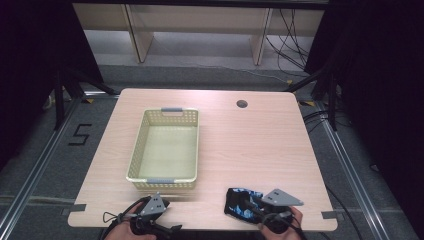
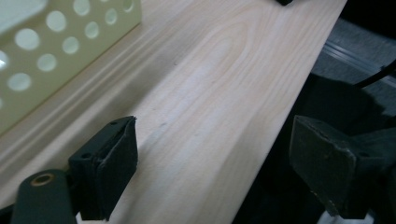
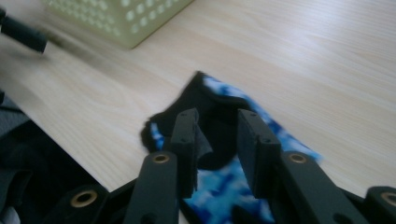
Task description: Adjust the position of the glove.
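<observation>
One blue-and-black patterned cloth pouch (image 3: 219, 154) lies under and between the right gripper's (image 3: 217, 135) jaws, which stand apart without pinching it, near the wooden table's (image 1: 250, 145) front edge. Its long axis runs roughly along the jaws. The left gripper (image 2: 210, 163) stands spread over that edge, one pale-yellow perforated plastic basket (image 2: 56, 42) ahead-left.

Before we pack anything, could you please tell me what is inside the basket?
The basket shows a bare floor from the high view; nothing lies in it. Only the strip just behind its near wall is hidden. The blue cloth lies outside on the table, under the right gripper.
</observation>
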Motion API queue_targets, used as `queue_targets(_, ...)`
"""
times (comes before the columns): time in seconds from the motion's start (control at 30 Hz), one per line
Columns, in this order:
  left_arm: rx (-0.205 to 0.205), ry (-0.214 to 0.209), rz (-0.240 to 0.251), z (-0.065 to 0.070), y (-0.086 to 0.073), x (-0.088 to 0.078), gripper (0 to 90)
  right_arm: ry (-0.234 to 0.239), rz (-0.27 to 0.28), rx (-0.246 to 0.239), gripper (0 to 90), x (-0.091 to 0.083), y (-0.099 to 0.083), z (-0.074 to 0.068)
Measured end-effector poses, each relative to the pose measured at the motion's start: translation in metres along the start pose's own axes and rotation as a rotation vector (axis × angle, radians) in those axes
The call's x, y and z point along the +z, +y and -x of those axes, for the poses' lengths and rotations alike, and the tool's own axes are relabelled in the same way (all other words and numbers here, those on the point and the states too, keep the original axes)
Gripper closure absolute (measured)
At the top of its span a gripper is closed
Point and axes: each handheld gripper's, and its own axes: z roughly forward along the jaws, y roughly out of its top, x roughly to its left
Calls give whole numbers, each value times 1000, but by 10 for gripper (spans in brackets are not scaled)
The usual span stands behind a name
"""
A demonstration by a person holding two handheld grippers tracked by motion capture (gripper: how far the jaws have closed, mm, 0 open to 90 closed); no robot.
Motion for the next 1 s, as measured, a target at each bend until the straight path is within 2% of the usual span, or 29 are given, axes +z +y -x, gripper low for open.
queue_targets(0.03, -7, -9, -3, -1, 0, 0, 154, 0, 0, 0, 652, 0, 0, 0)
queue_targets(0.07, -22, -24, 1, 0, 1, 0, 156, -15, 3, 25, 624, -4, -2, 7)
queue_targets(0.1, -27, -33, 13, 1, 2, 1, 160, -17, -14, 107, 609, -8, -5, 10)
queue_targets(0.13, -1, -30, 9, 0, 3, 1, 167, -7, -8, 106, 596, -9, -8, 19)
queue_targets(0.17, -3, -24, 9, 1, 4, 1, 173, -12, -3, 135, 574, -11, -11, 24)
queue_targets(0.2, -36, -34, 20, 2, 4, 3, 176, -14, -7, 183, 545, -12, -14, 27)
queue_targets(0.23, -26, -32, 19, 1, 6, 2, 180, -5, -12, 216, 522, -11, -16, 31)
queue_targets(0.27, -22, -39, 25, 1, 7, 2, 183, 0, -7, 226, 502, -10, -18, 35)
queue_targets(0.3, -22, -33, 28, 1, 9, 3, 185, 2, -16, 273, 480, -10, -19, 36)
queue_targets(0.33, -20, -36, 37, 1, 10, 3, 188, 3, -21, 289, 463, -9, -20, 38)
queue_targets(0.37, -35, -33, 27, 2, 11, 3, 188, 12, -13, 266, 449, -6, -21, 43)
queue_targets(0.4, -40, -48, 51, 4, 12, 5, 188, 10, -37, 299, 433, -6, -21, 42)
queue_targets(0.43, -35, -46, 33, 3, 12, 5, 189, 6, -35, 283, 412, -4, -22, 45)
queue_targets(0.47, -56, -56, 49, 6, 12, 6, 188, 25, -34, 294, 386, 0, -23, 47)
queue_targets(0.5, -30, -58, 44, 4, 13, 6, 188, 34, -47, 342, 381, 2, -23, 44)
queue_targets(0.53, -26, -57, 38, 4, 13, 5, 188, 39, -47, 296, 380, 6, -24, 48)
queue_targets(0.6, -27, -53, 37, 4, 13, 5, 188, 38, -94, 336, 382, 9, -23, 45)
queue_targets(0.63, -43, -54, 36, 4, 12, 6, 187, 39, -74, 281, 389, 14, -23, 48)
queue_targets(0.67, -39, -53, 35, 4, 12, 6, 187, 27, -100, 271, 391, 14, -22, 46)
queue_targets(0.7, -42, -50, 38, 4, 11, 7, 186, 19, -120, 289, 387, 16, -21, 42)
queue_targets(0.73, -35, -47, 32, 4, 11, 7, 185, 21, -111, 227, 392, 20, -22, 46)
queue_targets(0.77, -22, -37, 19, 2, 10, 7, 184, -16, -161, 207, 405, 22, -22, 43)
queue_targets(0.8, -22, -37, 19, 2, 10, 7, 183, -16, -161, 207, 405, 22, -22, 43)
queue_targets(0.83, -24, -39, 18, 2, 10, 7, 183, -16, -164, 182, 423, 24, -22, 41)
queue_targets(0.87, -37, -47, 34, 4, 10, 7, 183, -17, -181, 172, 456, 24, -21, 38)
queue_targets(0.9, -37, -50, 33, 4, 10, 7, 182, -15, -174, 122, 508, 26, -21, 35)
queue_targets(0.93, -20, -55, 35, 4, 11, 7, 182, -18, -197, 88, 545, 25, -20, 31)
queue_targets(0.97, -28, -52, 20, 4, 10, 7, 182, -33, -194, 58, 556, 26, -21, 28)
queue_targets(1.0, -26, -58, 25, 4, 10, 8, 182, -46, -203, 18, 660, 26, -21, 23)
